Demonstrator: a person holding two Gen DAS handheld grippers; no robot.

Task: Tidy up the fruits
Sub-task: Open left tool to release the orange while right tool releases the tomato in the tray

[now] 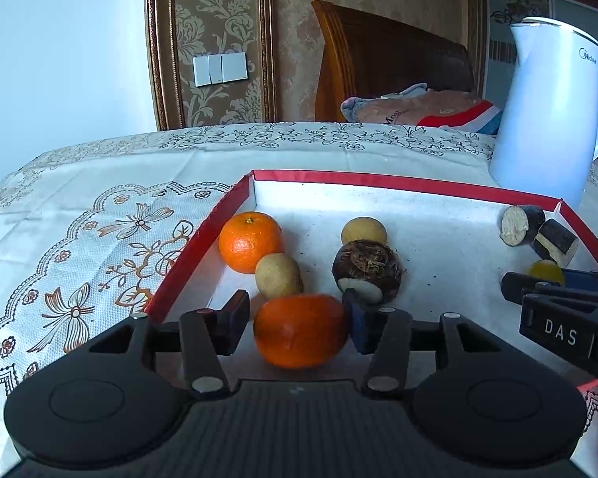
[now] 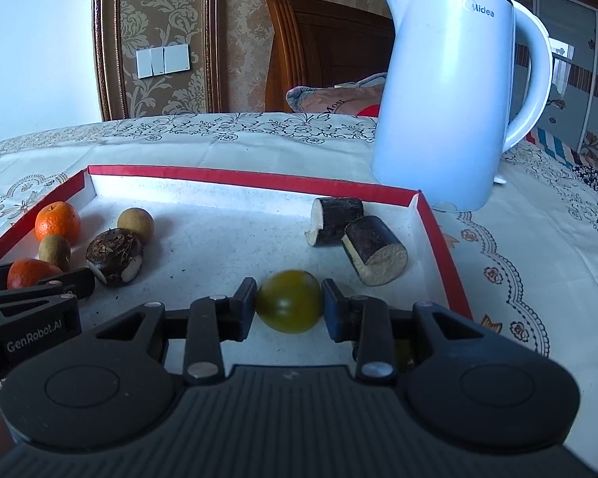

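left gripper (image 1: 297, 320): jaws around near mandarin (image 1: 301, 330), one pad touching, not clamped | right gripper (image 2: 289, 306): pinching yellow-green tomato (image 2: 289, 306) | red-rimmed tray (image 2: 255, 177) on bench: like apparently grouped with like, second mandarin (image 1: 250, 241) far left, sugarcane pieces (image 2: 357, 233) right

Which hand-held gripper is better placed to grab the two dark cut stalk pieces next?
Right. The right hand-held gripper sits nearest the cut stalk pieces, though it is shut on the yellow-green fruit. The left hand-held gripper brackets an orange across the tray.
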